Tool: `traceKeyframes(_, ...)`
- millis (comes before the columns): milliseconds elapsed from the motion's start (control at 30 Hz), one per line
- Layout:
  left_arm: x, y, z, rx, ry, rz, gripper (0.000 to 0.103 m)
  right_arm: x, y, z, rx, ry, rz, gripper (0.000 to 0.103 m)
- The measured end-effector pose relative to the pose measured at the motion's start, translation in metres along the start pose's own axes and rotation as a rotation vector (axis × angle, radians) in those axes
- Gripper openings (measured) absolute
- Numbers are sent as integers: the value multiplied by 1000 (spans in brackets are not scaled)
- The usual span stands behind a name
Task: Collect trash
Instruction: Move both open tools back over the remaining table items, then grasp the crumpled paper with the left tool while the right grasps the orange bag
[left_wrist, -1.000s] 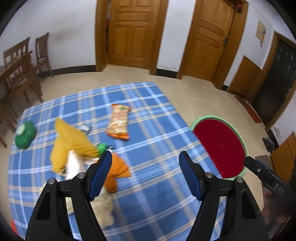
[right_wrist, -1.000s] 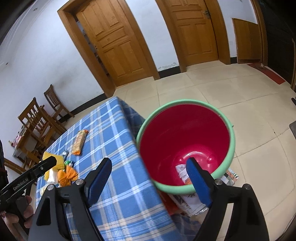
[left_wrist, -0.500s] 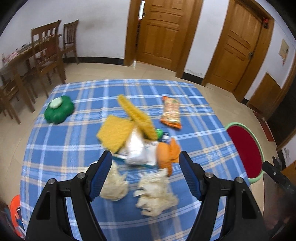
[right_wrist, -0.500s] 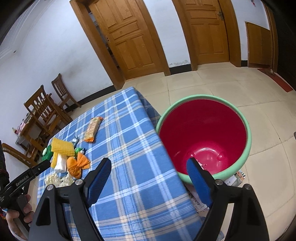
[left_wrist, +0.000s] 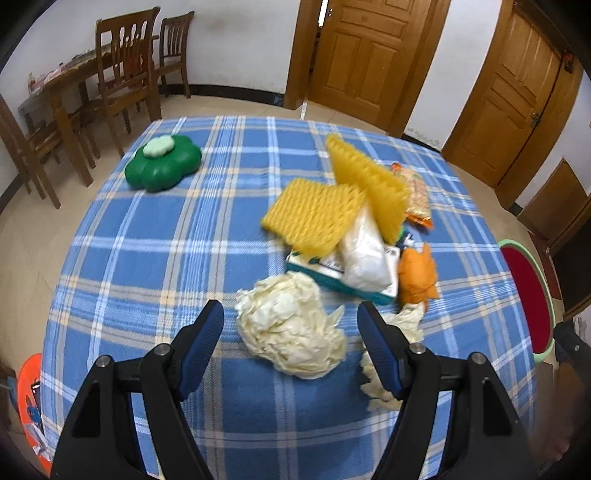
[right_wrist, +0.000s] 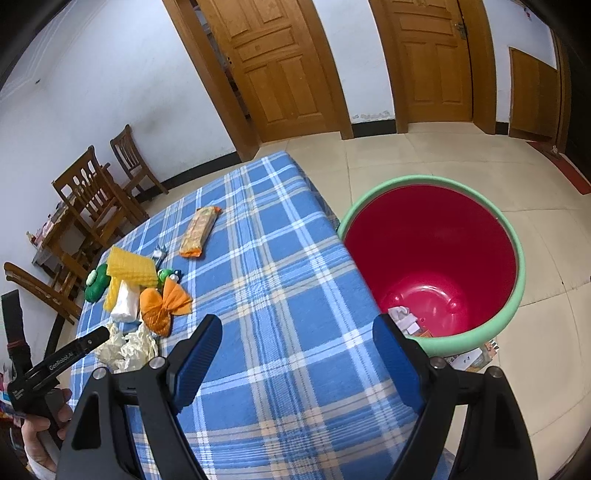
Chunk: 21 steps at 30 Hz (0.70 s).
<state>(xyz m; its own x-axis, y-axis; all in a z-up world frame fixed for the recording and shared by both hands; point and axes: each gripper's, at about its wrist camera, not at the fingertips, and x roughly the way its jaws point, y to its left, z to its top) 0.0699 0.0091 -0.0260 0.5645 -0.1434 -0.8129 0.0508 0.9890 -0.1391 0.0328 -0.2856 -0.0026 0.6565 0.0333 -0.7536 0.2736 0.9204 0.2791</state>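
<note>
Gaping wide and empty, left gripper (left_wrist: 290, 338) frames crumpled cream paper (left_wrist: 291, 328); right gripper (right_wrist: 297, 350) likewise over smooth red bin (right_wrist: 432, 258).

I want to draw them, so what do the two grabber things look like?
Both the left gripper and right gripper are black plastic frames with triangular cut-outs, silver screws and two blue ridged pads. In the right view, the left one's side says "GenRobot.AI" in white. A bare hand holds it.
</note>
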Motion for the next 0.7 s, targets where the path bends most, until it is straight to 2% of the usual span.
traceKeyframes(467,22,11,-7,-45,35,-23,74,13,31,0,-79,23,11,86)
traceKeyframes(700,24,12,-8,-65,34,-89,52,24,53,2,-137,32,29,86)
